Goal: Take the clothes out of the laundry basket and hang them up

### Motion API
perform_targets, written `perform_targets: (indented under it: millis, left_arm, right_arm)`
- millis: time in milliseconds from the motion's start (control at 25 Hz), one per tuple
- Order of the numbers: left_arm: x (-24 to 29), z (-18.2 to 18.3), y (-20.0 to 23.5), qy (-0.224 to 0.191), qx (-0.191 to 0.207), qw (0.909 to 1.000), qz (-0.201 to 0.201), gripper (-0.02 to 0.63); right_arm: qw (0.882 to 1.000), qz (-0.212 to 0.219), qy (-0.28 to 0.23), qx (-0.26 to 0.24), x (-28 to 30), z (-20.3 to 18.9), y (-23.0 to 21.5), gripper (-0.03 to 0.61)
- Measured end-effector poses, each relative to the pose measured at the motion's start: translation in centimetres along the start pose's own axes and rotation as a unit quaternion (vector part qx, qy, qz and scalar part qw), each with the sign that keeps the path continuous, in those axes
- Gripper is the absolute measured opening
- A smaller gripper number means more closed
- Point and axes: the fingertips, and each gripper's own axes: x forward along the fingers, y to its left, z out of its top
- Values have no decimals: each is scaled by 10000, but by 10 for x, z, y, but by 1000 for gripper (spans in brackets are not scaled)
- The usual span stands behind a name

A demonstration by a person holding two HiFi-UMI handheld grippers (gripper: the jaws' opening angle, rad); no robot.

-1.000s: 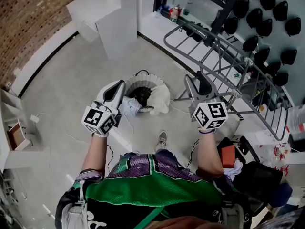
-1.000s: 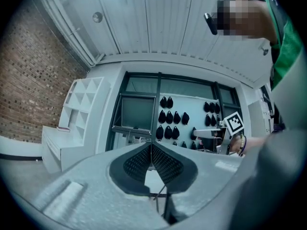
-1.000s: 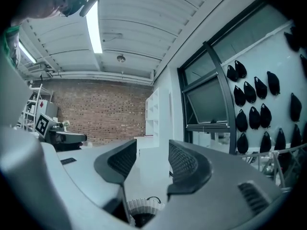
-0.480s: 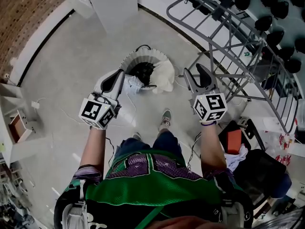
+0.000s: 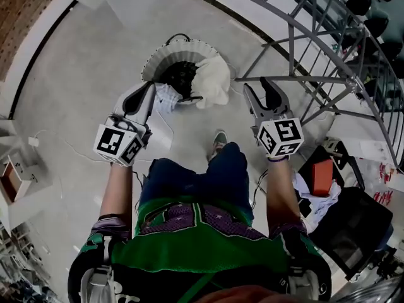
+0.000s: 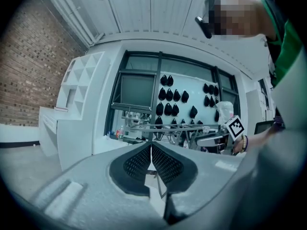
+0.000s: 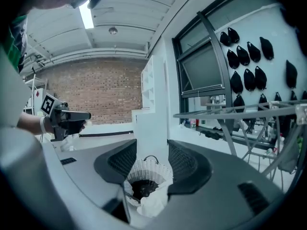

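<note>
The laundry basket (image 5: 156, 57) stands on the floor (image 5: 76, 81) just beyond the person's shoe (image 5: 218, 142), with the grey drying rack (image 5: 297, 79) close at its right, probably so that each piece travels only a short way from one to the other. A white garment (image 5: 213, 81) is draped over the basket's right rim and dark clothes (image 5: 181, 74) fill its middle, so the load looks untouched. Both tools are held out low on either side of the basket, a stance that suits a reach into it. The left gripper (image 5: 150, 88) is clenched with nothing between its pads, while the right gripper (image 5: 259, 86) is spread and empty, the basket showing far off through its gap; it seems the likelier one to take the first piece. A pale cloth (image 5: 167, 97) at the basket's near rim is partly hidden behind the left tool, and I cannot tell whether it hangs from the rim or lies on the floor. The rack is cut off at the top and right edges, the basket's depth is lost in shadow, and no hangers show.
</note>
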Motion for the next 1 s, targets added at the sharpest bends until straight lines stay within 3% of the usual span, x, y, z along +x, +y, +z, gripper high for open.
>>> perform_targets:
  millis: [520,760,1000]
  left_arm:
    - [52,-204,34,-71,91,9999,-120,18]
    - [61,-271,44,-266,164,9994,-174,18]
    - [59,-313,40,-428,151,9986,-282,18]
  right_arm:
    - [9997,233,67,-89,61,-195,-29,193]
    - [9987,438,135,-240,84,-264,-37,193]
    - [9963,694,413,-295,107,-327,-32,193]
